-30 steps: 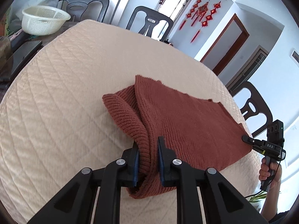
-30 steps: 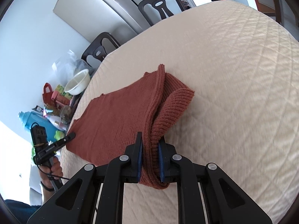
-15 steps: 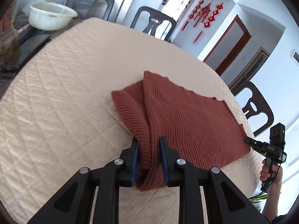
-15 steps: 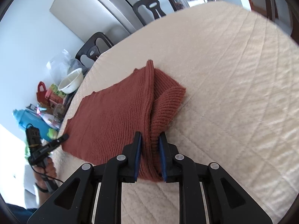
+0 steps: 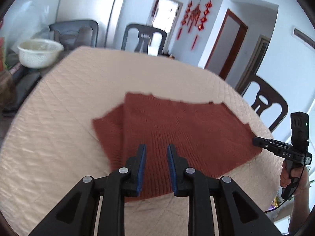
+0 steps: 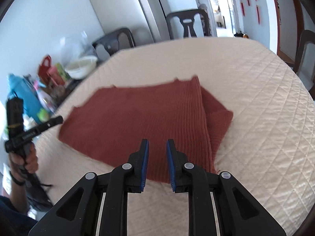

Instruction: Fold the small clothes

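both grippers off knit since earlier frame; jaws just opening, nothing between them. rust knit garment [image 5: 177, 133] lies flat on quilted table cover [image 5: 59, 118], one fold done, flap protruding. left gripper [image 5: 155, 167], right gripper [image 6: 157, 163] parted, empty. further folds likely remain.

We are in a home's dining room: dark plastic chairs [image 5: 145, 37] ring the quilt-covered bench [image 5: 59, 118], red festive hangings [image 5: 195, 15] decorate the wall, and a white colander [image 5: 38, 53] sits nearby.

Black angular gripper [image 5: 155, 153] arms, blue pads [image 5: 142, 165], silver screws, white "DAS" lettering, trailing black cable.
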Available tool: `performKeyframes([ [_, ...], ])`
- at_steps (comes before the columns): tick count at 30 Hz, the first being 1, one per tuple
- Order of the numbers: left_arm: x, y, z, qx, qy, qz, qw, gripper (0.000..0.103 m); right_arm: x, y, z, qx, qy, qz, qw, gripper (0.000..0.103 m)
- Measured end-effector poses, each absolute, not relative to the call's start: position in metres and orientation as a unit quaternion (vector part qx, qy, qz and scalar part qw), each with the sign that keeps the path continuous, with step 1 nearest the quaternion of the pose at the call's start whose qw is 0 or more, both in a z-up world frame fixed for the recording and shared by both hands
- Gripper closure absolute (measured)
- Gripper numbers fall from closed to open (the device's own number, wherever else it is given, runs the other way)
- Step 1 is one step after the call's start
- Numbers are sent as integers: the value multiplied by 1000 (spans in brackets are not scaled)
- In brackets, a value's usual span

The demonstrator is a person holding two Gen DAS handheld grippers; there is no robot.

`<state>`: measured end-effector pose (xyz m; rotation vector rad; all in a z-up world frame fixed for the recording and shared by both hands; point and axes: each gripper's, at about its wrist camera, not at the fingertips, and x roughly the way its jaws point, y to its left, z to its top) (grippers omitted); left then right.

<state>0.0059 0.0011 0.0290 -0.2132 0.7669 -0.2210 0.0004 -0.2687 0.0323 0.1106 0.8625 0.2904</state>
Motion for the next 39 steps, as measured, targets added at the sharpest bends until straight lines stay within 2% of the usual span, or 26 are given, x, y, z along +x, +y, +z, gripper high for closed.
performKeyframes([
  [3, 7, -1, 12, -97, 393, -109, 908, 79, 1, -277, 22, 54, 431, 130, 891, 88],
  [7, 7, -4, 25, -95, 384, -113, 911, 79, 0, -283, 37, 52, 415, 123, 900, 88],
  [12, 35, -11, 31, -96, 374, -105, 916, 78, 31, -286, 34, 74, 410, 114, 902, 88],
  [15, 48, -12, 15, -85, 401, -80, 909, 79, 51, -295, 20, 84, 424, 88, 897, 91],
  [17, 45, -11, 14, -88, 398, -84, 909, 79, 50, -303, 22, 107, 420, 92, 896, 91],
  [33, 63, -13, 27, -66, 391, -54, 916, 78, 77, -291, 36, 71, 409, 74, 907, 90],
  [39, 77, -12, 15, -57, 412, -35, 909, 78, 98, -293, 21, 72, 436, 67, 895, 90],
])
